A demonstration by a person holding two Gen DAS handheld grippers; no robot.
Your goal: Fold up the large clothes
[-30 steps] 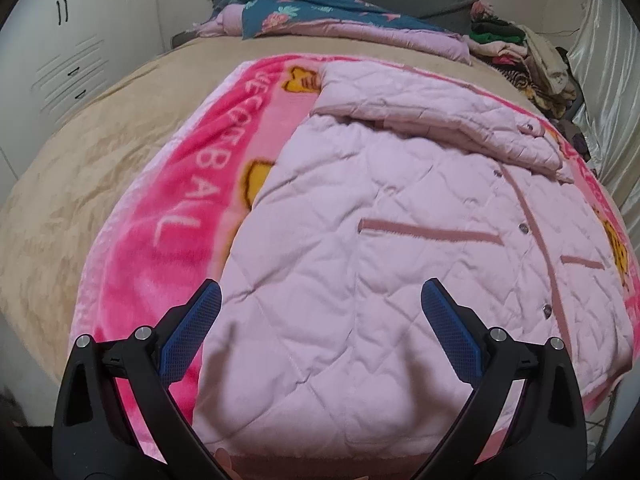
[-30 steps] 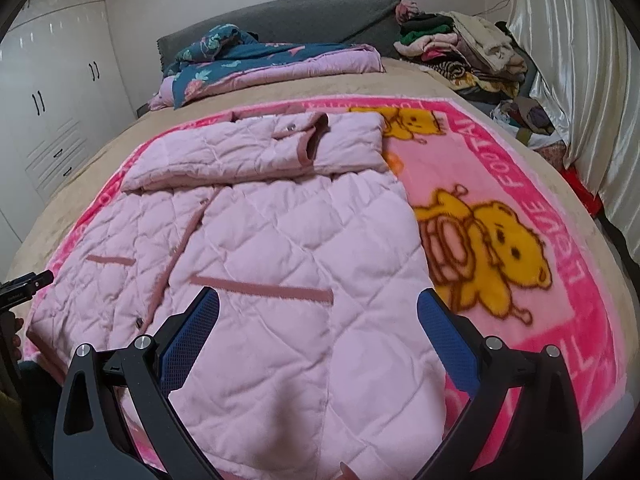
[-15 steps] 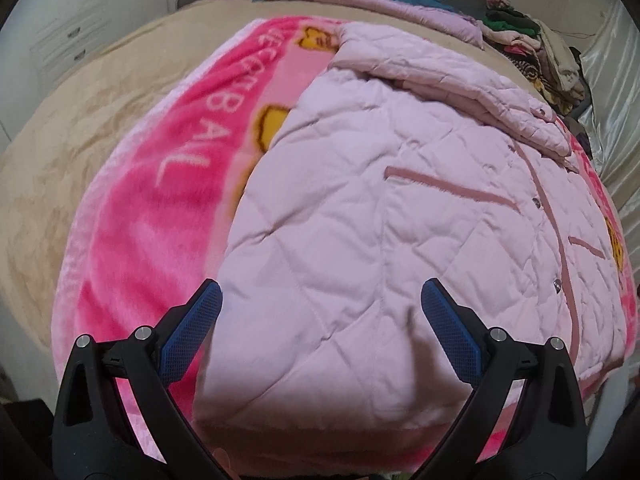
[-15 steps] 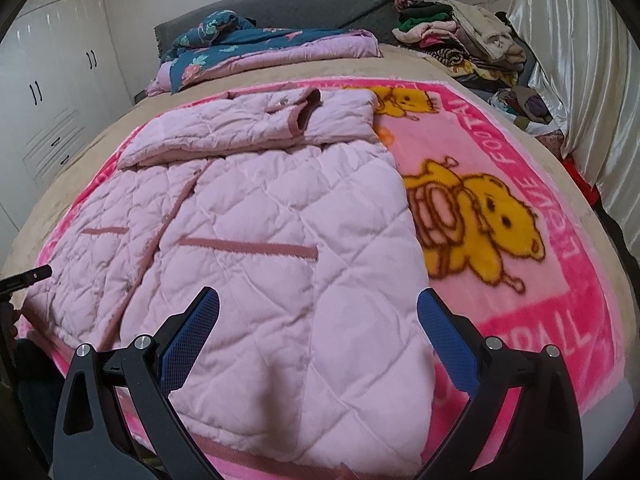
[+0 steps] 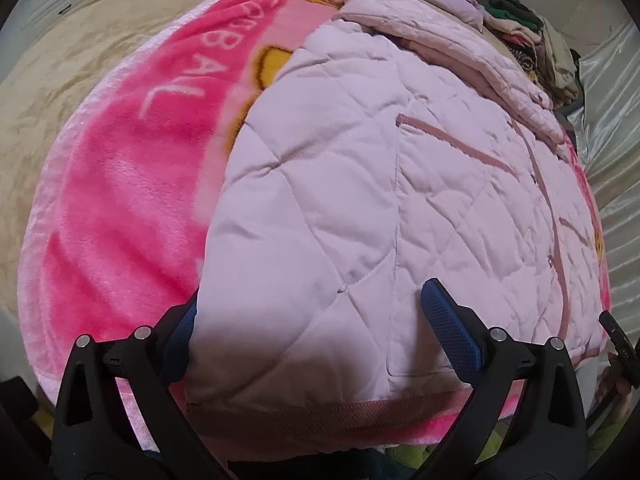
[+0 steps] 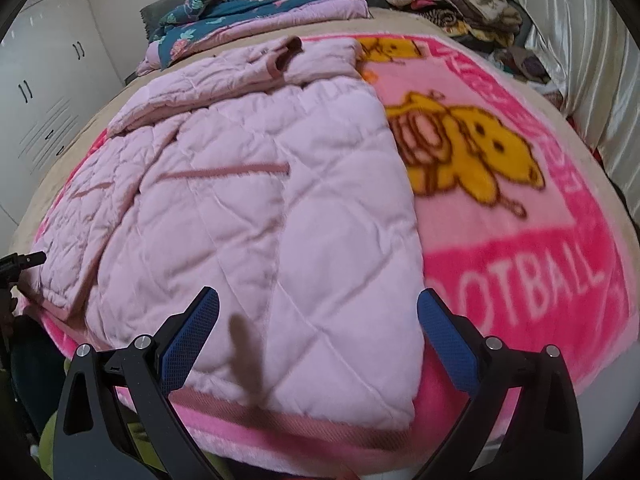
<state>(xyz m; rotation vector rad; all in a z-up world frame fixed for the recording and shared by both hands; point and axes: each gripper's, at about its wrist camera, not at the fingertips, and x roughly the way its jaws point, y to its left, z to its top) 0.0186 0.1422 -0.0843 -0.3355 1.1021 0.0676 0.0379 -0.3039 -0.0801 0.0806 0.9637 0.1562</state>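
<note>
Sleeves folded across coat [image 5: 360,184]; hem fold remains. Left gripper [image 5: 316,332] and right gripper [image 6: 318,332] spread wide, empty, at the hem.

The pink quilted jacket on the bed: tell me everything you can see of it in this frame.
The pink quilted jacket lies flat, front up, on a pink cartoon-bear blanket. It looks padded, pale pink, diamond-stitched, with darker pink trim on the hem, the pocket openings and the front placket, which carries small snaps. Both sleeves are folded across the far end. The hem sits at the near bed edge. Both hand-held grippers, left and right, are open at the hem corners, gripping nothing.
</note>
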